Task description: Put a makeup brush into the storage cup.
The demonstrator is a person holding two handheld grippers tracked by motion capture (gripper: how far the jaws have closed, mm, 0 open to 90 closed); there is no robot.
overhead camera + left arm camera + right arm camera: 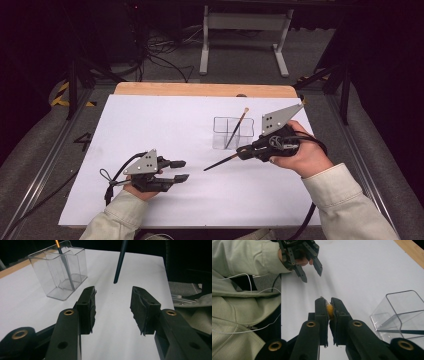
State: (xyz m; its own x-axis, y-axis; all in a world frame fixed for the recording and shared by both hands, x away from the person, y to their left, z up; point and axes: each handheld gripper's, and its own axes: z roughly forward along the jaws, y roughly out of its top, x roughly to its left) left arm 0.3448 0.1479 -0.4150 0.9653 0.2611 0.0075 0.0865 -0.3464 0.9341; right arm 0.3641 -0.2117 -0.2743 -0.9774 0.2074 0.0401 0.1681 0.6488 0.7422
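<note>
A clear plastic container (231,132) with compartments stands right of centre on the white sheet (160,125). A thin brush (236,127) leans inside it, handle end up. My right gripper (241,151) is shut on a second dark brush (220,162), which slants down to the left with its tip near the sheet. In the right gripper view an orange part of that brush (329,309) shows between the closed jaws of the right gripper (329,301). My left gripper (181,170) rests low at the front left, open, nothing between its fingers. From the left gripper (112,307), the container (60,272) lies ahead left and the held brush (120,262) ahead.
A wooden table edge (200,89) runs along the back of the sheet. Black stands and a white frame (245,30) with cables are on the floor beyond. Grey padded rails flank the table. A sleeve (242,257) and jacket fill the left of the right gripper view.
</note>
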